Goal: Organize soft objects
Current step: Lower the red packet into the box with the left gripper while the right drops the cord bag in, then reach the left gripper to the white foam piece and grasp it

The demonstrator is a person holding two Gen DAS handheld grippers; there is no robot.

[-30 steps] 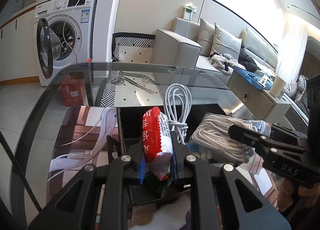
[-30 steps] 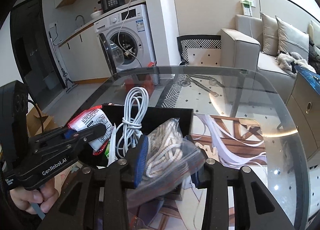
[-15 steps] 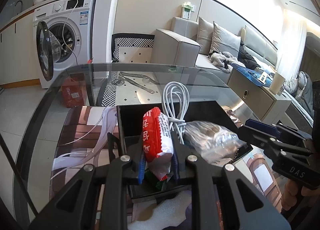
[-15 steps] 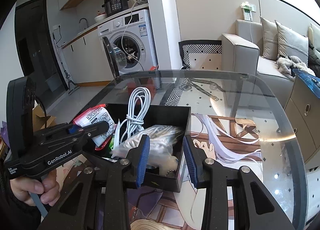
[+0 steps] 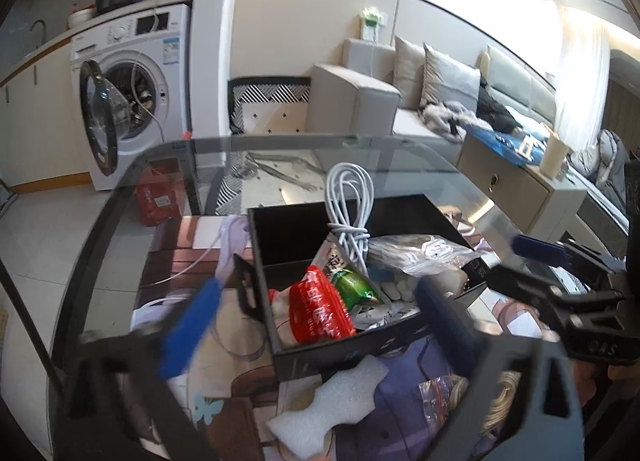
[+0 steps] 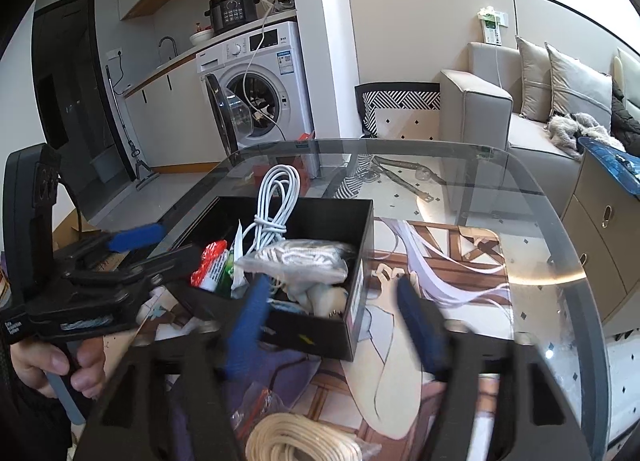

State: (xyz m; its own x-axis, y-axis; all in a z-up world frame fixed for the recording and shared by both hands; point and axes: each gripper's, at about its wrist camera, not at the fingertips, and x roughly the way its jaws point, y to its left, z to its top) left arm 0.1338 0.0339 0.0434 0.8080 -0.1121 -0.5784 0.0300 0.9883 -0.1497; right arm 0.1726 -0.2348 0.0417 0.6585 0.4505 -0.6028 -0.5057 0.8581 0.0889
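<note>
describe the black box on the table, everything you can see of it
The black box is an open-topped rectangular bin with thin, stiff dark walls and a pale label on its right-hand outer wall. It sits flat on the printed mat on the glass table. Inside lie a red snack packet, a small green packet, a clear bag of cord and a bundled white cable that sticks up above the rim. No gripper touches it.

1. Left wrist view: close, angled down at the black box [image 5: 304, 357] from its near-left side.
2. Right wrist view: same box [image 6: 360, 301] from the right; both share the glass table [image 6: 540, 221].
</note>
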